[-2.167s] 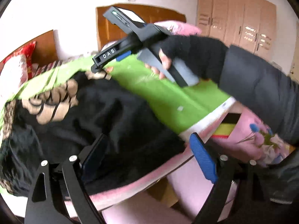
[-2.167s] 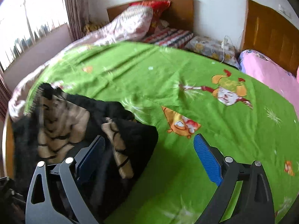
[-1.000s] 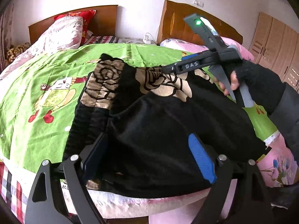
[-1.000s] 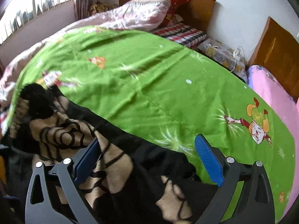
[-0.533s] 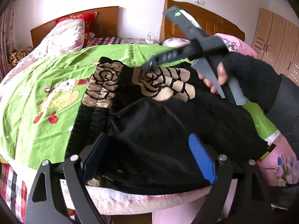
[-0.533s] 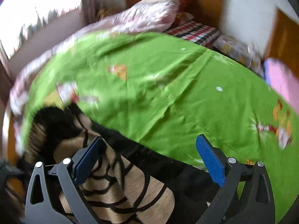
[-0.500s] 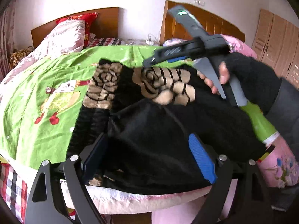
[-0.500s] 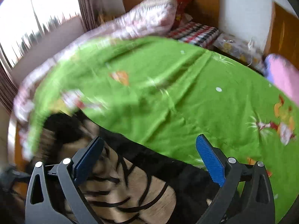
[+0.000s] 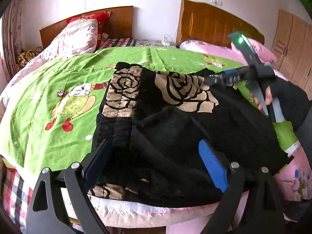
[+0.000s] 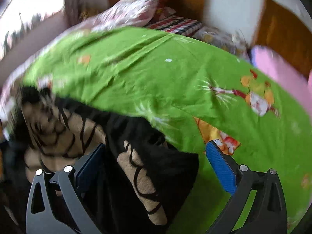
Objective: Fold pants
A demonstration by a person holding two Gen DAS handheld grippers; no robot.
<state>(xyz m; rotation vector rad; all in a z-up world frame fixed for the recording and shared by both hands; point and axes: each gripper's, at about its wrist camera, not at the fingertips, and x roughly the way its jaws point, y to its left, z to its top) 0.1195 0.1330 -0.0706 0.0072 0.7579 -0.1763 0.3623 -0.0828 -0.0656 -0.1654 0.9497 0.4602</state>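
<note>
Laying out the pants (image 9: pixel 175 128) on the bed (image 9: pixel 64 101) before the first fold.

One pair, black with tan rose panels, lies bunched at the near edge. Both my jaws gape wide and hold nothing: left gripper (image 9: pixel 156 161) low over the black cloth, right gripper (image 10: pixel 156 165) at the far rose-printed end. Next, I judge, each must pinch an edge and pull it flat. Two grippers, two headboards, one pair.

Now spread flatter across the near edge of the bed (image 9: pixel 58 136): black pants (image 9: pixel 175 136), bunched earlier. Swung rightward, off the rose print: right gripper (image 9: pixel 209 81), jaws apart.
</note>
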